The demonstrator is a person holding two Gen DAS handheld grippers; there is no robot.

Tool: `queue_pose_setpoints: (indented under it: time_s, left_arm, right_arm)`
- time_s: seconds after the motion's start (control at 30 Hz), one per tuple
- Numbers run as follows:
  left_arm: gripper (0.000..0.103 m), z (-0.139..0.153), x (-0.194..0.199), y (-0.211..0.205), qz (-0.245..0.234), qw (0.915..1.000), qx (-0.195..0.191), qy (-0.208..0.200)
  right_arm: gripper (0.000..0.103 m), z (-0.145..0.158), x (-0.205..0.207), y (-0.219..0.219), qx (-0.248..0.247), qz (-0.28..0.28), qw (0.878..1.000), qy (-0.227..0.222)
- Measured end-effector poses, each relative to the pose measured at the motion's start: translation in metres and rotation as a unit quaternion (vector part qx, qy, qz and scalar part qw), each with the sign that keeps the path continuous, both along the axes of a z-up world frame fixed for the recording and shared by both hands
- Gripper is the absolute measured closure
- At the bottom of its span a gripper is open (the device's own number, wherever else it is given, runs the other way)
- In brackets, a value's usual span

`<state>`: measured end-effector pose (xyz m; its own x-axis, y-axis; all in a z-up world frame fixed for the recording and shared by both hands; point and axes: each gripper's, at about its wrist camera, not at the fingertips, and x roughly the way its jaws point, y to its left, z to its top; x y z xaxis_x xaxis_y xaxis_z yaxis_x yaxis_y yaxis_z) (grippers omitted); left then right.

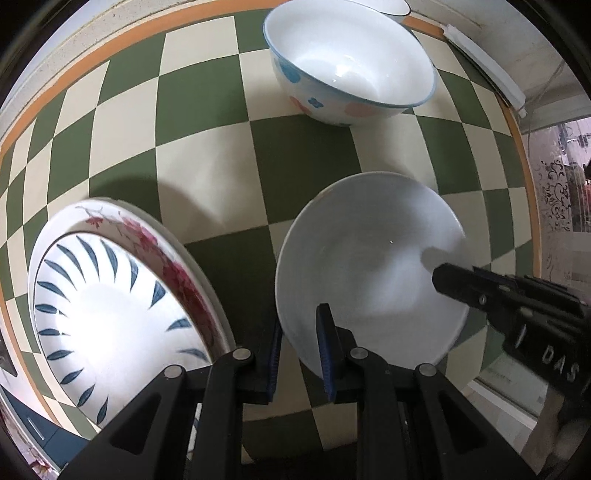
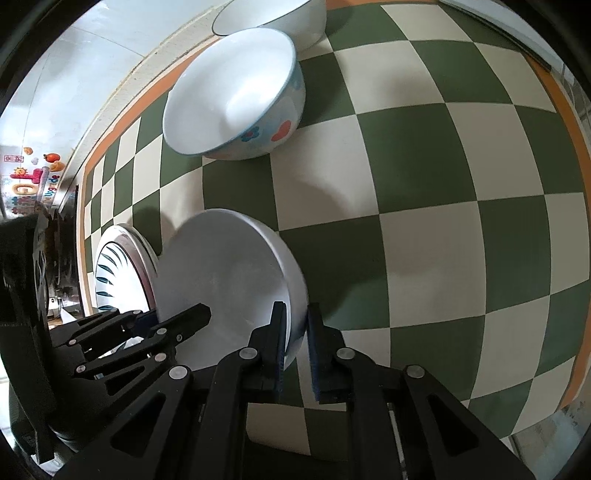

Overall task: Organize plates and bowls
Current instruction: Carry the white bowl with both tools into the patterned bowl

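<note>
Both tongs grip one plain white bowl [image 1: 369, 266] by its rim, from opposite sides. Left tongs [image 1: 299, 347] are narrow, their blue pads on either side of the rim's near-left edge, one pad inside the bowl and one outside. Right tongs [image 2: 295, 339] are likewise narrow on the rim's right edge, seen from the right wrist with the rim between the pads; from the left wrist they enter as a black finger over the bowl's right side. The bowl is tilted, its inside facing up and toward the left camera, low over the green-and-cream checked tabletop [image 1: 207, 122]; whether it touches the cloth I cannot tell.

Just left of the bowl lies a stack of two plates: a plate with blue leaf strokes [image 1: 110, 314] sits on a larger plate with red flowers [image 1: 173, 258]. Beyond the bowl, well apart, stands a flowered bowl [image 1: 351, 66] with a blue rim, upright on the tabletop. Behind that one, another white bowl [image 2: 273, 18] stands close by at the tabletop's far edge.
</note>
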<state>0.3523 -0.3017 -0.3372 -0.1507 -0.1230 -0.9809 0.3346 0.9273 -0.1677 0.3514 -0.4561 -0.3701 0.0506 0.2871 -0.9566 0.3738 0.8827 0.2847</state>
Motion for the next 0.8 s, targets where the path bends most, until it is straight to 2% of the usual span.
queue_pose_setpoints:
  time_s: [0.13,0.2,0.27,0.33,0.37,0.43,0.63,0.73,0.8]
  left_arm:
    - [0.086,0.024,0.001,0.007,0.002,0.9999,-0.016,-0.002]
    - [0.086,0.045,0.009,0.012,0.008,0.9994,-0.024,-0.023]
    - [0.081,0.061,0.02,0.016,0.014,0.9984,-0.032,-0.044]
    - [0.068,0.075,0.042,0.02,0.03,0.9964,-0.039,-0.068]
    - [0.066,0.077,0.053,0.022,0.039,0.9955,-0.043,-0.076]
    - [0.064,0.074,0.078,0.024,0.065,0.9937,-0.045,-0.079]
    - [0.064,0.042,0.131,0.014,0.104,0.9923,-0.052,-0.042]
    - [0.064,0.024,0.141,0.006,0.11,0.9921,-0.058,-0.016]
    - [0.064,0.014,0.145,-0.001,0.106,0.9931,-0.048,-0.008]
  right_arm:
    - [0.088,0.008,-0.002,-0.007,0.013,-0.013,1.0,-0.003]
    - [0.088,0.021,-0.001,-0.016,0.024,-0.023,0.999,-0.018]
    - [0.085,0.035,0.003,-0.027,0.031,-0.037,0.998,-0.036]
    - [0.075,0.049,0.013,-0.038,0.035,-0.049,0.997,-0.057]
    - [0.065,0.054,0.019,-0.043,0.036,-0.054,0.996,-0.067]
    - [0.057,0.059,0.035,-0.051,0.034,-0.06,0.995,-0.079]
    - [0.057,0.041,0.082,-0.067,0.042,-0.082,0.993,-0.079]
    - [0.057,0.028,0.094,-0.07,0.049,-0.092,0.992,-0.076]
    - [0.057,0.02,0.102,-0.073,0.055,-0.098,0.991,-0.072]
